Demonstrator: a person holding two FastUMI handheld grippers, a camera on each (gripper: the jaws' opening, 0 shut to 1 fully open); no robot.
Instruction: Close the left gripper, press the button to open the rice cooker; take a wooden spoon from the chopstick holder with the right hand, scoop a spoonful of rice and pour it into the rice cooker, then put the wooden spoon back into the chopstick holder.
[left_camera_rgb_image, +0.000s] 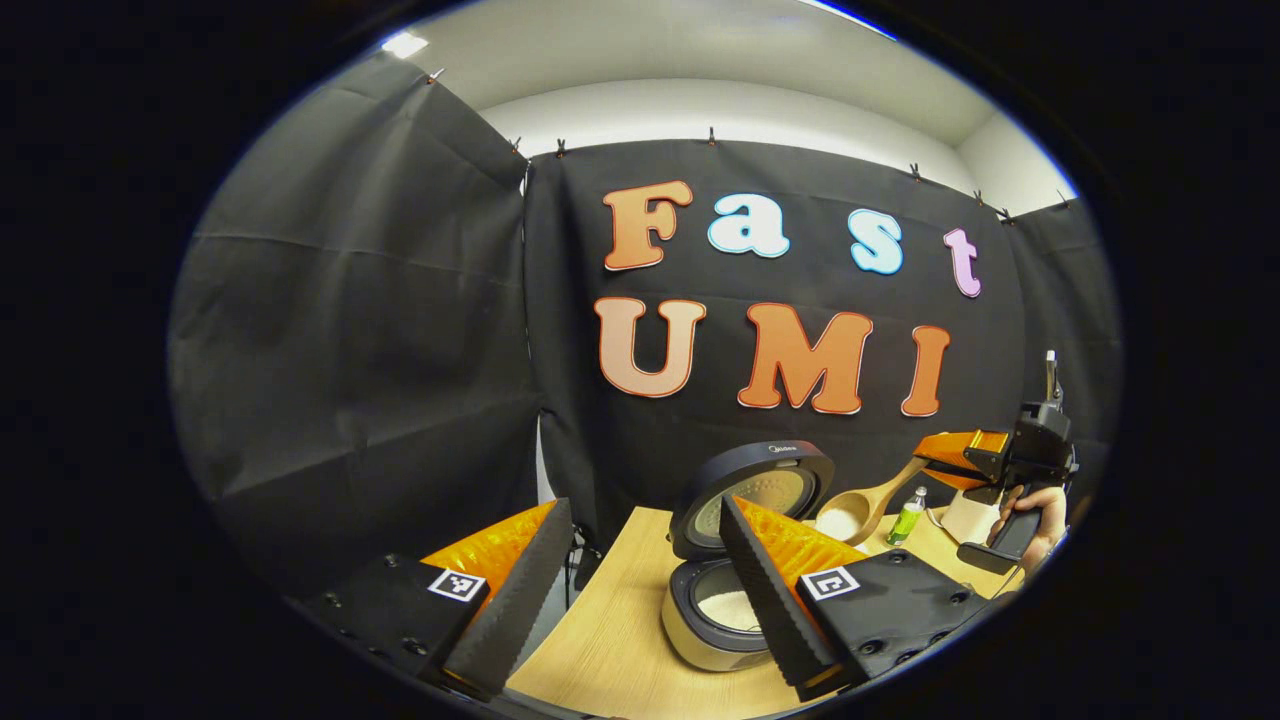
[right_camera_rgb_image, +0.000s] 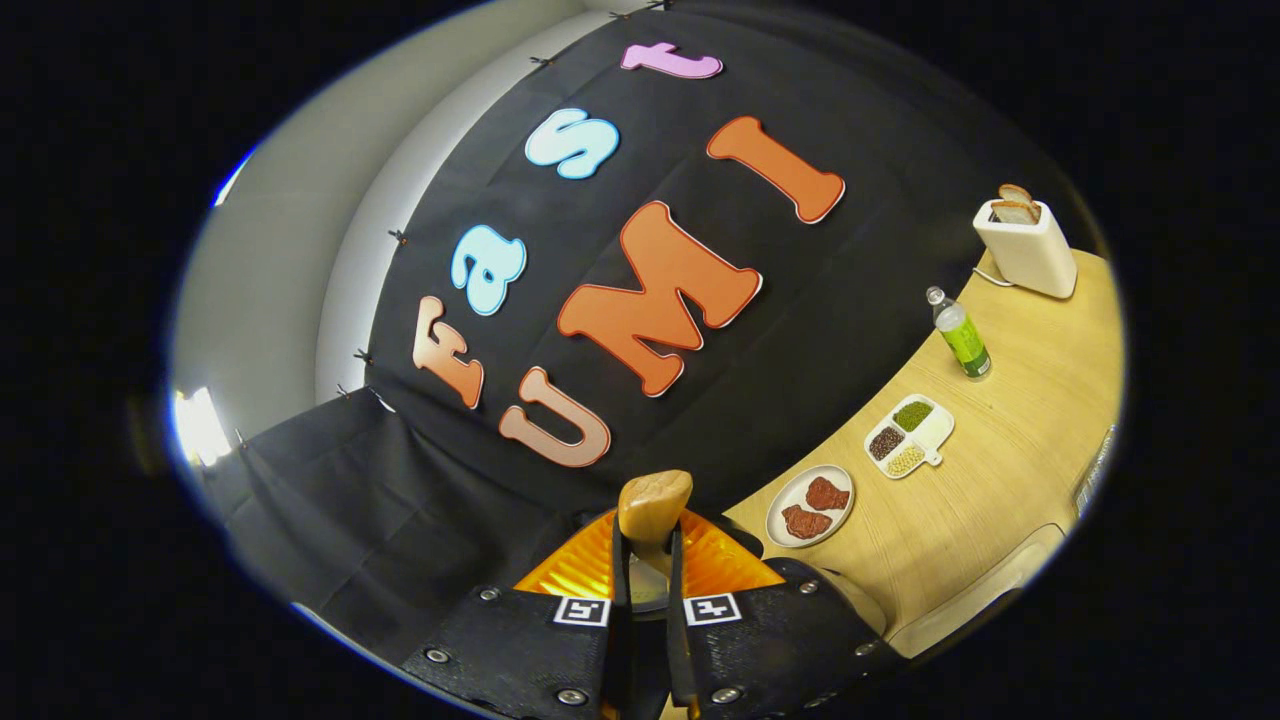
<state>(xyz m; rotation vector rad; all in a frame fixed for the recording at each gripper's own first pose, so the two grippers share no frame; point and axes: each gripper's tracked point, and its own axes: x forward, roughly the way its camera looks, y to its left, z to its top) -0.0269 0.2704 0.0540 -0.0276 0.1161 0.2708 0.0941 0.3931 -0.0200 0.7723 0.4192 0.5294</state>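
Cooker (left_camera_rgb_image: 735, 560) lid up, rice inside. Right gripper (right_camera_rgb_image: 648, 590) clamps spoon (left_camera_rgb_image: 858, 512), loaded, just ahead of open, empty left gripper (left_camera_rgb_image: 640, 590). Left: pour, return spoon to holder.

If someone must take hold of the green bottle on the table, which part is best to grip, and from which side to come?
Probably the middle of the green bottle, approached level from the open table side. It stands upright and is slim and round, so two fingers can close across its body. The toaster and the divided dish stand apart from it, leaving room. Gripping at the cap risks tipping it.
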